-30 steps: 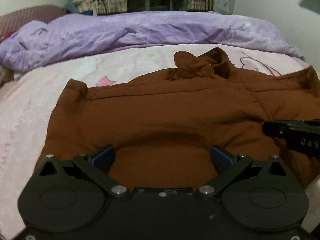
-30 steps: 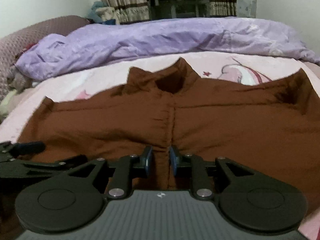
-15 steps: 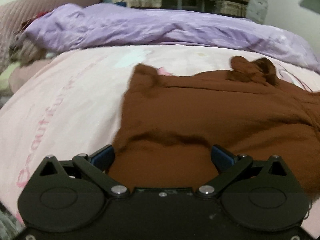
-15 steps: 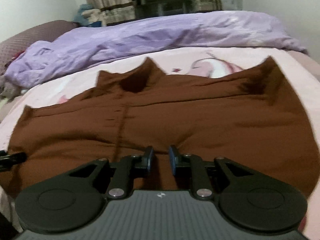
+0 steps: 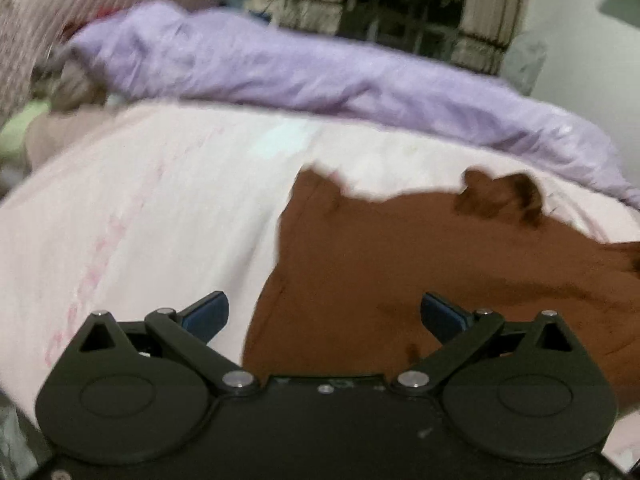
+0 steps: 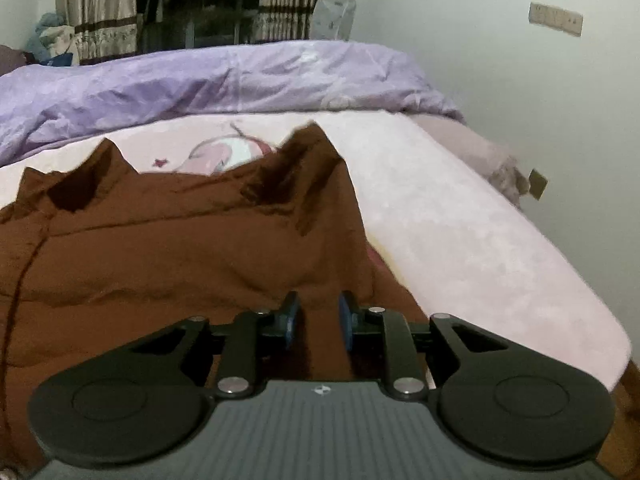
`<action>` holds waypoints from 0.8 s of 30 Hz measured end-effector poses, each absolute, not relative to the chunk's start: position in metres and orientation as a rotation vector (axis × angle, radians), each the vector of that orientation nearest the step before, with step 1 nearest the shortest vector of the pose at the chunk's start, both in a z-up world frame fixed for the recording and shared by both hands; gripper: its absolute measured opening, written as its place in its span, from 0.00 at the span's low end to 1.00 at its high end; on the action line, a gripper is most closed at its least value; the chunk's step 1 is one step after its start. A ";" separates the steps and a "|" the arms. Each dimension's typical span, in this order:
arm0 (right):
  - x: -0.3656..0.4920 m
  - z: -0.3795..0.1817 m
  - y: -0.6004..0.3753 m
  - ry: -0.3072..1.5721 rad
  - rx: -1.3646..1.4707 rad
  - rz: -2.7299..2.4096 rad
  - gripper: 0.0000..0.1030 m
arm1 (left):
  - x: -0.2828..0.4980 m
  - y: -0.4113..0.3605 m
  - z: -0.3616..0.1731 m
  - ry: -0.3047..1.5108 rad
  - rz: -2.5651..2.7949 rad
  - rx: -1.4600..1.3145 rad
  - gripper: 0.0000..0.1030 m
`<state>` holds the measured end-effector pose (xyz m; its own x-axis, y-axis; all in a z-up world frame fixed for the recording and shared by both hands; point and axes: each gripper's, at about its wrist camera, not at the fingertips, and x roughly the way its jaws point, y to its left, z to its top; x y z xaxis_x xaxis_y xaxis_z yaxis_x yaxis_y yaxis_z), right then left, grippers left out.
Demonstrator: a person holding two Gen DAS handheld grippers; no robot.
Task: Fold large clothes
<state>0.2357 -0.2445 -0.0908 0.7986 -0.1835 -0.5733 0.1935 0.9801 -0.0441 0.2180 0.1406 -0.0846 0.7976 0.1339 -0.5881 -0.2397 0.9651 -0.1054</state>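
A large brown shirt [image 5: 420, 264] lies spread on the pink bedsheet [image 5: 140, 220], collar [image 5: 504, 196] toward the far side. My left gripper [image 5: 326, 314] is wide open above the shirt's left edge near its hem and holds nothing. In the right wrist view the shirt [image 6: 168, 256] fills the left and middle. My right gripper [image 6: 318, 320] has its jaws narrowly apart over the shirt's right side near the hem, with brown cloth showing between the pads. I cannot tell whether they pinch the cloth.
A rumpled purple duvet [image 5: 320, 76] lies across the far side of the bed. The bed's right edge [image 6: 580, 292] drops off near a white wall. Curtains [image 6: 100, 4] hang behind the bed. Pillows and bundled cloth [image 5: 48, 76] sit at the far left.
The left gripper has swung left from the shirt's middle to its left edge. The right gripper has swung right to the shirt's right side. Its jaws have parted slightly.
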 end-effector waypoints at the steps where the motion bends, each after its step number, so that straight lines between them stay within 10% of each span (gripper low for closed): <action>1: 0.234 -0.088 -0.241 0.602 0.023 -0.179 0.25 | 0.221 0.135 -0.078 0.600 0.188 -0.169 1.00; 24: 0.352 -0.106 -0.178 0.643 0.066 0.141 0.27 | 0.374 0.117 -0.123 0.692 0.221 0.050 1.00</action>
